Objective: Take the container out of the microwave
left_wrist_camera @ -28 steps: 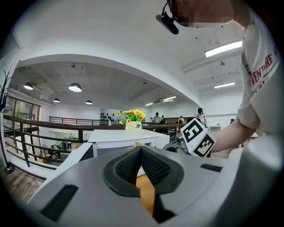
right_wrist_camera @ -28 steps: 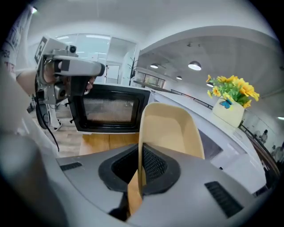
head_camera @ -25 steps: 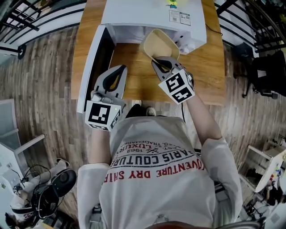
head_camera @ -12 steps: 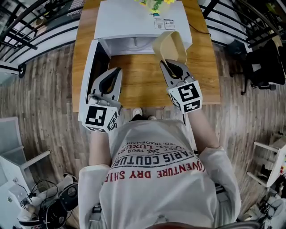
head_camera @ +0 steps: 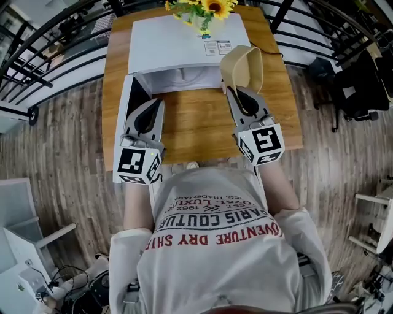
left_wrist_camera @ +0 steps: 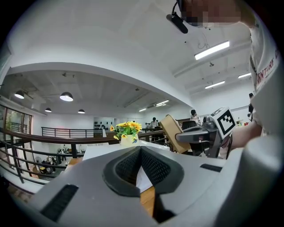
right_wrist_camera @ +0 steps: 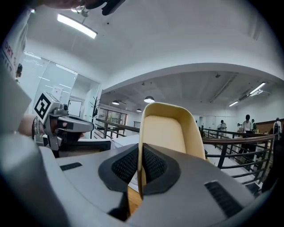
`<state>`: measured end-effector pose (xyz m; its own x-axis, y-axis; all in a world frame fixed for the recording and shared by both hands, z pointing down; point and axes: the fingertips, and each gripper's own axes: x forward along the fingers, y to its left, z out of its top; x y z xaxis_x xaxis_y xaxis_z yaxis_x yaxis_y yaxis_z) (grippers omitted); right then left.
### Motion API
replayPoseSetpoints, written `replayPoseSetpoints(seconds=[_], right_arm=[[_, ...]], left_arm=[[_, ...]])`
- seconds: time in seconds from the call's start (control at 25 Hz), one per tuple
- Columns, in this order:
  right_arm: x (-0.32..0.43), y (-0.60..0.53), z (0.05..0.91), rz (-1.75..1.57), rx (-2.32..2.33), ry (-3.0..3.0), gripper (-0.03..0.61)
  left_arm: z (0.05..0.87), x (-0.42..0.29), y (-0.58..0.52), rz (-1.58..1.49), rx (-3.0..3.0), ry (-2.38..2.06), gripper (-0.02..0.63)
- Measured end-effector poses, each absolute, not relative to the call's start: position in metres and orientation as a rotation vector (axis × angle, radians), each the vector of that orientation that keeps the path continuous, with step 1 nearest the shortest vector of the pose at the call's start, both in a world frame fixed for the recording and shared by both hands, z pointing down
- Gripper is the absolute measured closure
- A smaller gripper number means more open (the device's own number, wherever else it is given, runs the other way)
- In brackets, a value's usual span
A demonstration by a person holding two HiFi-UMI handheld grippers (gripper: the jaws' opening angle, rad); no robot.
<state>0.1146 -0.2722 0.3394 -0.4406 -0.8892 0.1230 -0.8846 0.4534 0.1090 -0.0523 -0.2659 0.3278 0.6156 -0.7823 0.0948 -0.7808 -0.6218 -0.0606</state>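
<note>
My right gripper (head_camera: 237, 92) is shut on the rim of the beige container (head_camera: 243, 65), which it holds up on edge over the wooden table (head_camera: 202, 126), before the right front corner of the white microwave (head_camera: 178, 43). In the right gripper view the container (right_wrist_camera: 166, 128) stands upright, its wall pinched between the pads of the right gripper (right_wrist_camera: 141, 153). My left gripper (head_camera: 156, 104) hovers by the open microwave door (head_camera: 126, 101), shut with nothing in it. The left gripper view shows its pads (left_wrist_camera: 133, 166) meeting and the container (left_wrist_camera: 171, 131) off to the right.
The microwave's cavity (head_camera: 181, 76) faces me with its door swung out to the left. A pot of yellow flowers (head_camera: 202, 9) stands on top at the back. Black railings (head_camera: 43, 55) run beside the table, and a dark chair (head_camera: 359, 86) is at the right.
My right gripper has lifted the container up and out to the right, tipping it from mouth-up onto its edge. The left gripper has risen a little beside the door.
</note>
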Motion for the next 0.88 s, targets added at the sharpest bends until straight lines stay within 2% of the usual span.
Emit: replayPoseSetpoints(seconds=[0.88], right_arm=[[0.118, -0.29, 0.34, -0.085, 1.595, -2.537, 0.549]], left_arm=[[0.331, -0.037, -0.288, -0.151, -2.842, 1.318, 0.601]])
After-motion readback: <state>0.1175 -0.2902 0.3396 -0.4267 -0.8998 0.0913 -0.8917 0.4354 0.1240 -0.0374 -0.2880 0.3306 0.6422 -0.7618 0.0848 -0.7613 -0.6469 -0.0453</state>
